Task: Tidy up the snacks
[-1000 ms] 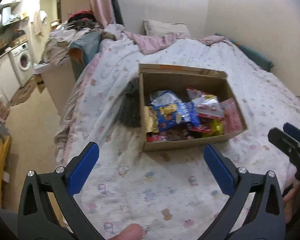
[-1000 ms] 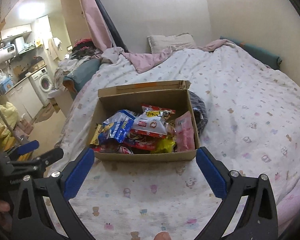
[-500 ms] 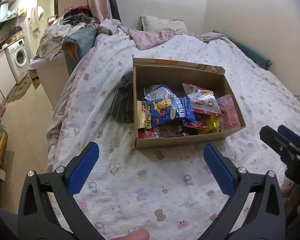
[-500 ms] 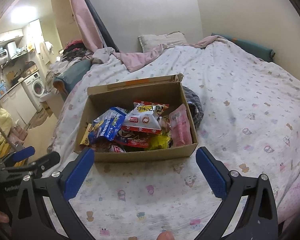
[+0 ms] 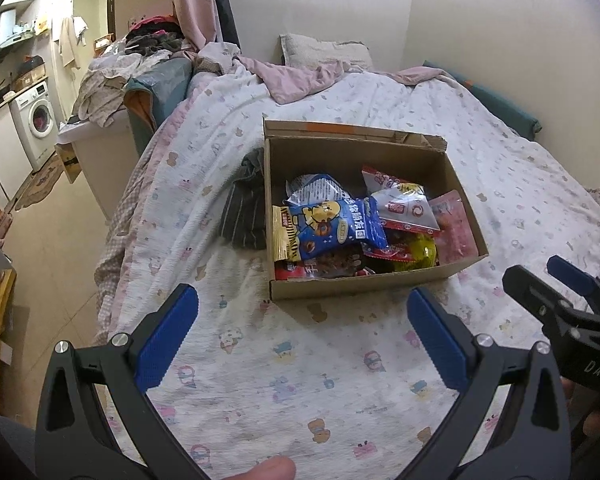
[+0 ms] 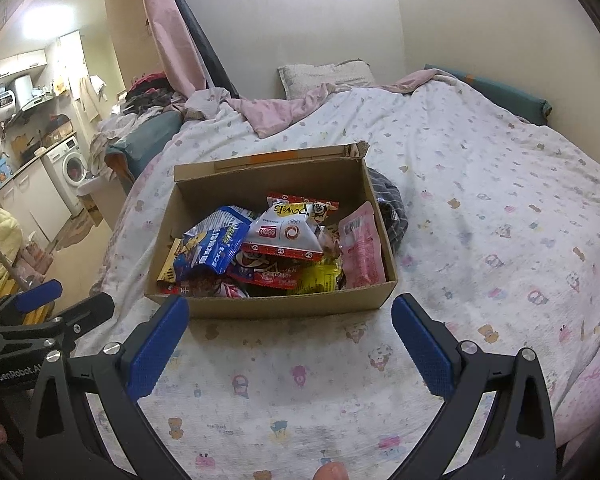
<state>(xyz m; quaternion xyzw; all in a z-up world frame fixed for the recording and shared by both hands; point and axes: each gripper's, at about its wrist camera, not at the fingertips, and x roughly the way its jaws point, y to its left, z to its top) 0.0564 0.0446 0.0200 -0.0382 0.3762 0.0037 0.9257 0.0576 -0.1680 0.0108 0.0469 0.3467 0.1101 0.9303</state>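
Observation:
An open cardboard box sits on the bed, full of snack packets. On top lie a blue packet, a white and red packet and a pink packet. My left gripper hovers open above the bedspread, short of the box's near left corner, holding nothing. My right gripper is open too, just before the box's front wall. Each gripper shows at the edge of the other's view.
The bed has a white patterned bedspread. A dark striped cloth lies against the box's side. Pillow and pink blanket are at the head. Left of the bed, the floor leads to a washing machine.
Both grippers have drawn closer to the box, which now looms larger in both views. Both stay open and empty.

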